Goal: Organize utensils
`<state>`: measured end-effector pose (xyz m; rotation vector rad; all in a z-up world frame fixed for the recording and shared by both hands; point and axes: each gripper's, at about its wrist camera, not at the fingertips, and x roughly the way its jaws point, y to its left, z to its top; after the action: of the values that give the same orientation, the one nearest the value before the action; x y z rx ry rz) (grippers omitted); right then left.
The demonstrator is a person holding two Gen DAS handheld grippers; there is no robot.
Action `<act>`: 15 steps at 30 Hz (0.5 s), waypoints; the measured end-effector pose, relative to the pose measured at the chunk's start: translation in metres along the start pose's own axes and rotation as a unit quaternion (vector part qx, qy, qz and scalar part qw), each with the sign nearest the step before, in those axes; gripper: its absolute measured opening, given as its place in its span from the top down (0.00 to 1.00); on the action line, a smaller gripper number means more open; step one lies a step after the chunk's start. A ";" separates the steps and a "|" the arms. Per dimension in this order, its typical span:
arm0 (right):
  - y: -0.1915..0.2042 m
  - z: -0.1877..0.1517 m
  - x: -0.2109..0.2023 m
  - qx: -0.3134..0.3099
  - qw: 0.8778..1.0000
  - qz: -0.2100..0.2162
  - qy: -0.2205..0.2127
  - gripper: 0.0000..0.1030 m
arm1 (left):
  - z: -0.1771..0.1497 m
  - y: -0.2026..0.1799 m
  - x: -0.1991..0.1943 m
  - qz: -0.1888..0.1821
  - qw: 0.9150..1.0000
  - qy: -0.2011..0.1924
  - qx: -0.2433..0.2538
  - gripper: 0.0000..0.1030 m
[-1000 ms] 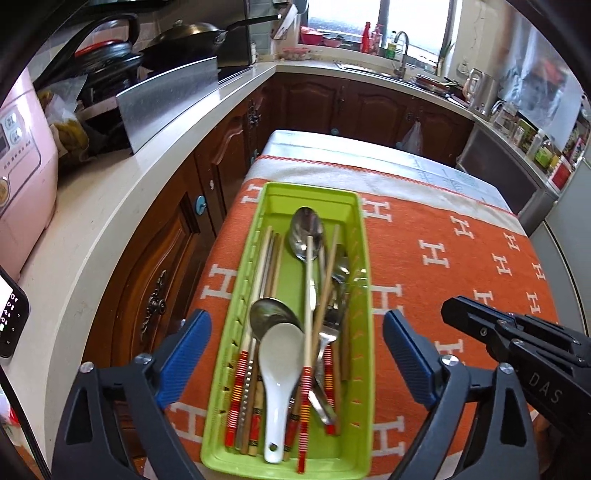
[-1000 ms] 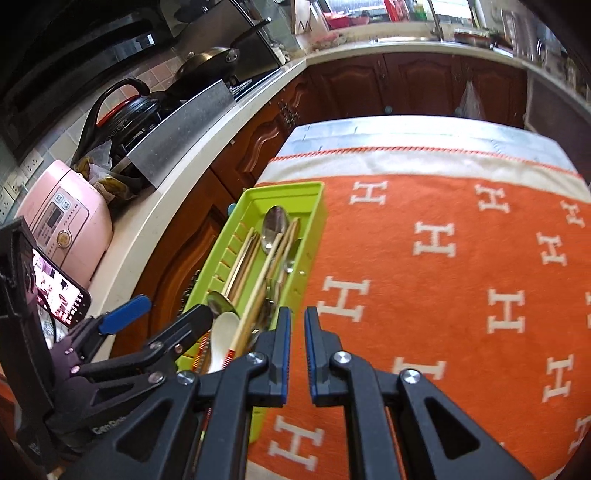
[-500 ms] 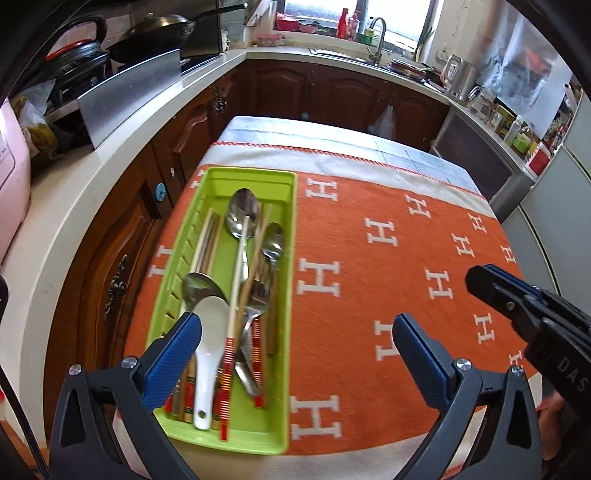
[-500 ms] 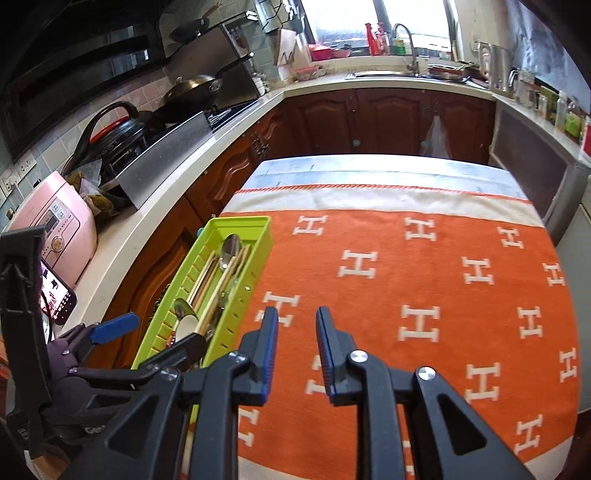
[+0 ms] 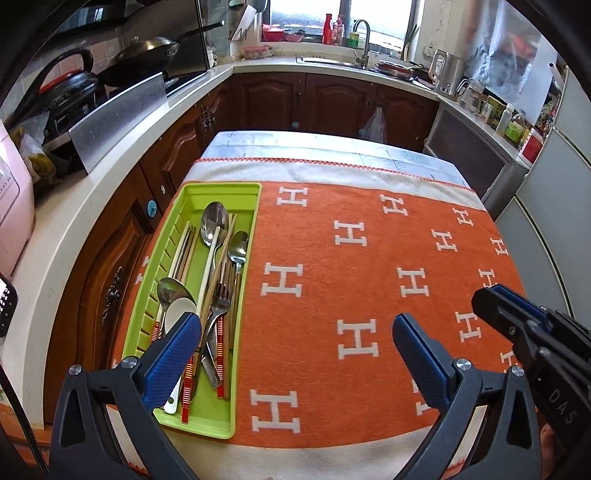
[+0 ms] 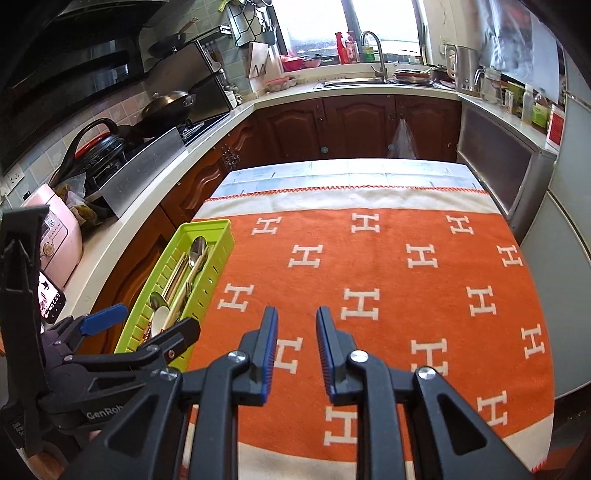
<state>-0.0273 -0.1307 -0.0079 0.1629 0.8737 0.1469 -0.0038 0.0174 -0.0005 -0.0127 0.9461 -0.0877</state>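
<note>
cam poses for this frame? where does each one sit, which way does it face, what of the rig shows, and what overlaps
Left wrist: rides the left gripper, angled down over the table's left side at the green tray of utensils; its own blue pads stand wide apart, and the right gripper enters at right.
Right wrist: rides the right gripper, angled down at the orange cloth; its pads stand narrowly apart with nothing between them, and the left gripper shows at lower left.
Shared: tray, cloth, the kitchen counter, and each other's gripper.

Dark wood cabinets (image 6: 354, 122) under pale countertop (image 5: 74, 206), bright window (image 6: 369, 22) above sink, grey-green tiled wall (image 6: 44, 158)
</note>
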 end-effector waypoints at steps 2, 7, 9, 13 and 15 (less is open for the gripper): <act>-0.001 -0.002 -0.002 -0.002 1.000 -0.001 -0.003 0.79 | -0.001 -0.004 -0.003 0.003 1.000 -0.005 0.003 0.01; -0.001 -0.005 -0.006 -0.007 1.000 -0.006 -0.009 0.79 | -0.001 -0.007 -0.008 0.006 1.000 -0.012 0.003 0.01; -0.002 -0.006 -0.007 -0.007 1.000 -0.005 -0.009 0.79 | -0.002 -0.009 -0.009 0.007 1.000 -0.013 0.003 0.01; -0.005 -0.009 -0.010 -0.004 1.000 -0.005 -0.010 0.79 | -0.002 -0.010 -0.010 0.006 1.000 -0.013 0.004 0.01; -0.006 -0.009 -0.011 -0.003 1.000 -0.006 -0.011 0.79 | -0.003 -0.012 -0.012 0.006 1.000 -0.013 0.004 0.01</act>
<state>-0.0412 -0.1376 -0.0064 0.1536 0.8514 0.1367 -0.0139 0.0063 0.0076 -0.0013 0.9196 -0.0806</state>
